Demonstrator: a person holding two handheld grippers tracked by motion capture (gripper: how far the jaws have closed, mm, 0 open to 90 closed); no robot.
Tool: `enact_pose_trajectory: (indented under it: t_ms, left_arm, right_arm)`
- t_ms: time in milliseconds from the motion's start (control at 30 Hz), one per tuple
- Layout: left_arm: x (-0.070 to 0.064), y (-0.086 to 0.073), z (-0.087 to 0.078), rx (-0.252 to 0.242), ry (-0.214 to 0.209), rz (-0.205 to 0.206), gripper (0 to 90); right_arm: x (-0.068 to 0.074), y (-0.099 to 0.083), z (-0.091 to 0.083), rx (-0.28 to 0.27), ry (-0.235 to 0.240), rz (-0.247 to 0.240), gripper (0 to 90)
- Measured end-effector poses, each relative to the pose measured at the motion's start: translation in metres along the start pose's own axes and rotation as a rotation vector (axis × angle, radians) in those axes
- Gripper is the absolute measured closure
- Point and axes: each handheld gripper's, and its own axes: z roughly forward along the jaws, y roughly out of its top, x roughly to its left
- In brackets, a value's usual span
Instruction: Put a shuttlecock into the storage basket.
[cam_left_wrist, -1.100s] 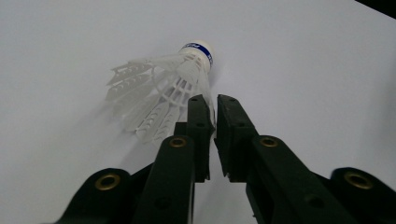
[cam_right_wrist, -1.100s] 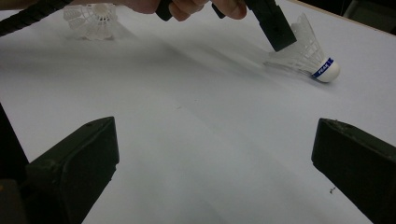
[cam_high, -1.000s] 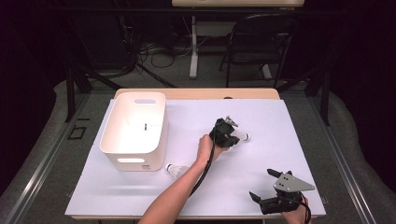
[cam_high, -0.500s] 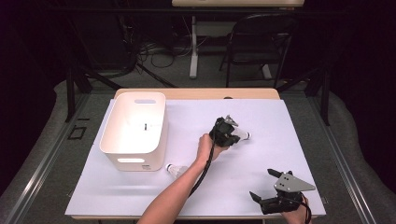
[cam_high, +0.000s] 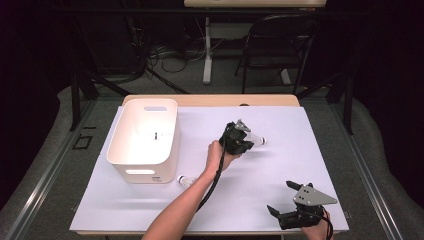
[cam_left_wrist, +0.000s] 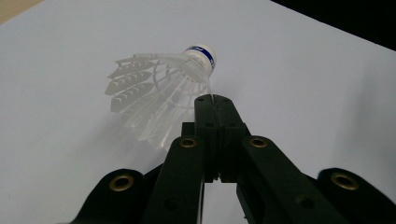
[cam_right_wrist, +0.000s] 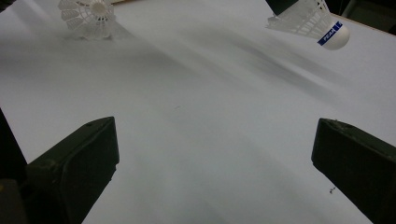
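Plastic shuttlecock (cam_left_wrist: 159, 98), its white slotted skirt and blue-banded cork tip lying on the smooth white bench (cam_high: 280, 165), is pinched at the skirt edge by the left hand-held gripper (cam_left_wrist: 212, 100). Right hand-held gripper (cam_right_wrist: 215, 154) sits spread wide.

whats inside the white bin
The bin holds one small dark item on its white floor, too small to identify. The floor against the near wall is hidden by the rim.
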Motion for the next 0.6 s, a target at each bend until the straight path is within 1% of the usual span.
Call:
enact_pose_trajectory:
  t_ms: [300, 600]
  left_arm:
    - [0.0, 0.002, -0.015, -0.016, 0.018, 0.008, 90.0]
    - [-0.001, 0.006, -0.033, -0.033, 0.031, 0.031, 90.0]
  right_arm:
    - [0.0, 0.0, 0.0, 0.001, -0.001, 0.002, 0.1]
    - [0.001, 0.0, 0.0, 0.001, -0.001, 0.006, 0.1]
